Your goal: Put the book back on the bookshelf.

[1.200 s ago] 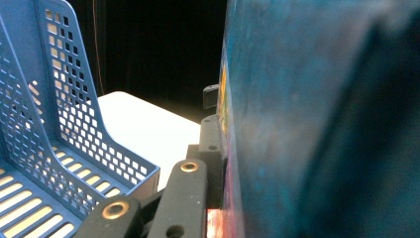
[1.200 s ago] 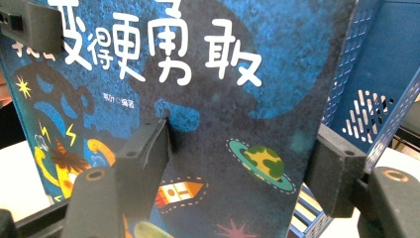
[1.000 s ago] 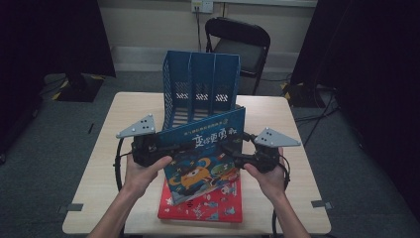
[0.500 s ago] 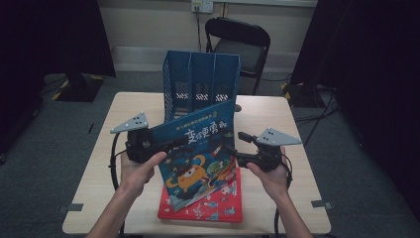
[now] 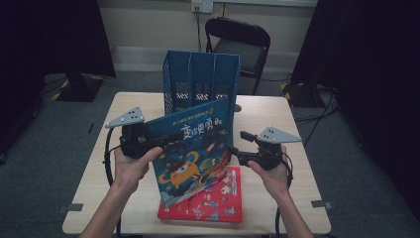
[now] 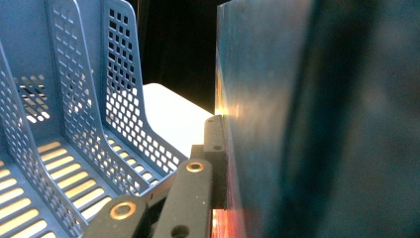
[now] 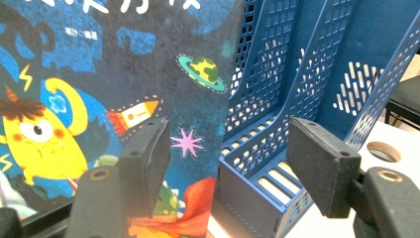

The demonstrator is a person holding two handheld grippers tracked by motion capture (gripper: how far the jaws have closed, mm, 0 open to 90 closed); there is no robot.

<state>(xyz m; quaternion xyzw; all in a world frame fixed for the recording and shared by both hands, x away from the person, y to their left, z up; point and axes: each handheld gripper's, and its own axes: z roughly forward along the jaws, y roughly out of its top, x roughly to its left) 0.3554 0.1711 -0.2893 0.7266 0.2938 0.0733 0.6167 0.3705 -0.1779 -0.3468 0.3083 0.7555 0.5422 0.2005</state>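
The blue picture book (image 5: 193, 148) stands up on its bottom edge, tilted, in the middle of the tabletop (image 5: 277, 114). It rests on a red book (image 5: 218, 201) that lies flat. The left gripper (image 5: 166, 140) holds the blue picture book by its left edge, with its fingers (image 6: 198, 193) closed on the cover (in the left gripper view one black finger presses flat on the book's side). The right gripper (image 5: 236, 152) sits just beside the book's right edge. Its fingers (image 7: 317, 168) are wide apart and hold nothing; in the right gripper view, one finger is in front of the cover and the other is in front of the blue file rack (image 5: 200, 82). That rack stands upright behind the book, near the far edge of the tabletop, with its slots facing the person. A black chair (image 5: 242, 42) stands behind the tabletop.
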